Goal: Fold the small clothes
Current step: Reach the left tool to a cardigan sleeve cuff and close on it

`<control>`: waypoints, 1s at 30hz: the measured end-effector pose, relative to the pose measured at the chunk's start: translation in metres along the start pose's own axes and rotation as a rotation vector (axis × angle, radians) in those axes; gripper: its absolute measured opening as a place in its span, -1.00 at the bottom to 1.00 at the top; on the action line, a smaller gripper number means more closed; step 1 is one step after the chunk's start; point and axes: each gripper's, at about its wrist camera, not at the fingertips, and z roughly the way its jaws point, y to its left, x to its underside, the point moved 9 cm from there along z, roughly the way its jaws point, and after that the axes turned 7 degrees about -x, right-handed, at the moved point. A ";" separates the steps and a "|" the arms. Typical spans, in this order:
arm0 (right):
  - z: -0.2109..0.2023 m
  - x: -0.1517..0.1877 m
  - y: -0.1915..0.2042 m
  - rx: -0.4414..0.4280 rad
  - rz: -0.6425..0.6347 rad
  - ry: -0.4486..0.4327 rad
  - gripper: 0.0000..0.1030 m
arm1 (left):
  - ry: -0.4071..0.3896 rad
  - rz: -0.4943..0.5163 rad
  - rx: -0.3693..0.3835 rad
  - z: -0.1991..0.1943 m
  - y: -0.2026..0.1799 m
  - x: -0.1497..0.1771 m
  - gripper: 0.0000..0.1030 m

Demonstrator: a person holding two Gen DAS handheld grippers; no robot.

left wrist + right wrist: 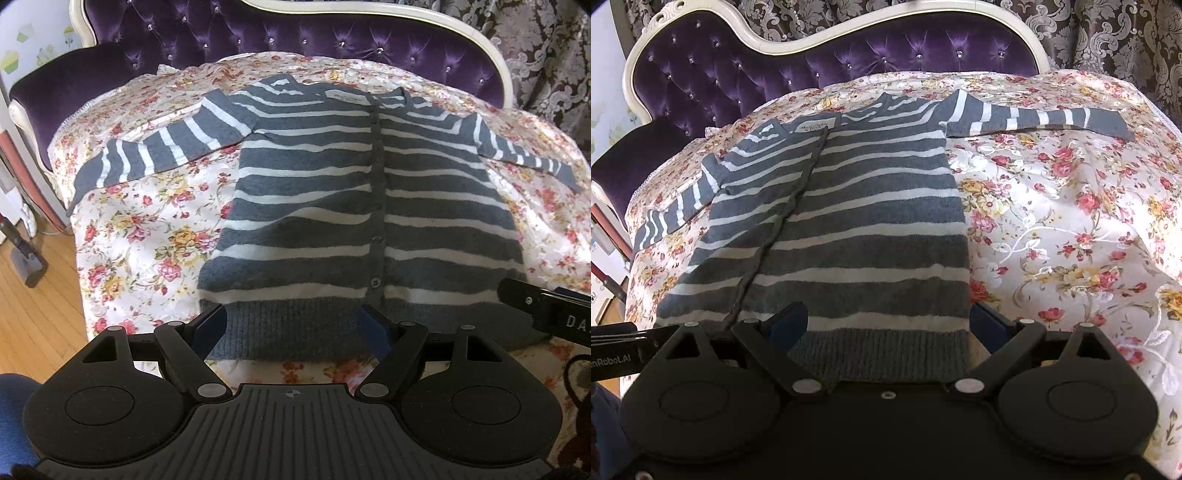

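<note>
Both your left gripper (pixel 291 328) and right gripper (pixel 888 325) gape wide over the cardigan (pixel 369 192) hem, gripping nothing — pinch unevenly and the hem skews, dragging the sleeves.

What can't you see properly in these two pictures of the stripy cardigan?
- Left wrist view: the left gripper body hides the cardigan hem's lowest edge.
- Right wrist view: the right gripper covers the hem's near edge.
- Both views: the neck label print is too small to read.
- Neither view shows whether pads touch knit.
</note>
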 end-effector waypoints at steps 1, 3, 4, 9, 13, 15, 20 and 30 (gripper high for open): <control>0.001 -0.001 0.000 -0.005 0.002 -0.001 0.85 | 0.002 -0.006 0.010 0.000 0.000 -0.001 0.49; 0.001 -0.005 0.000 -0.017 0.008 -0.005 0.85 | 0.003 -0.023 0.022 0.002 0.001 -0.004 0.49; 0.001 -0.007 0.000 -0.021 0.011 -0.011 0.85 | 0.003 -0.027 0.024 0.002 0.002 -0.005 0.49; 0.003 -0.022 -0.001 -0.024 0.003 -0.056 0.85 | 0.008 -0.051 0.032 0.008 0.009 -0.015 0.49; 0.008 -0.036 0.000 -0.051 -0.001 -0.076 0.85 | 0.016 -0.089 0.042 0.015 0.021 -0.024 0.49; 0.012 -0.042 0.001 -0.065 0.005 -0.080 0.85 | 0.012 -0.111 0.048 0.019 0.029 -0.030 0.49; 0.018 -0.053 0.005 -0.090 0.007 -0.104 0.85 | -0.002 -0.206 0.033 0.032 0.064 -0.046 0.48; 0.046 -0.078 0.021 -0.167 -0.030 -0.130 0.85 | -0.116 -0.452 0.061 0.063 0.158 -0.078 0.47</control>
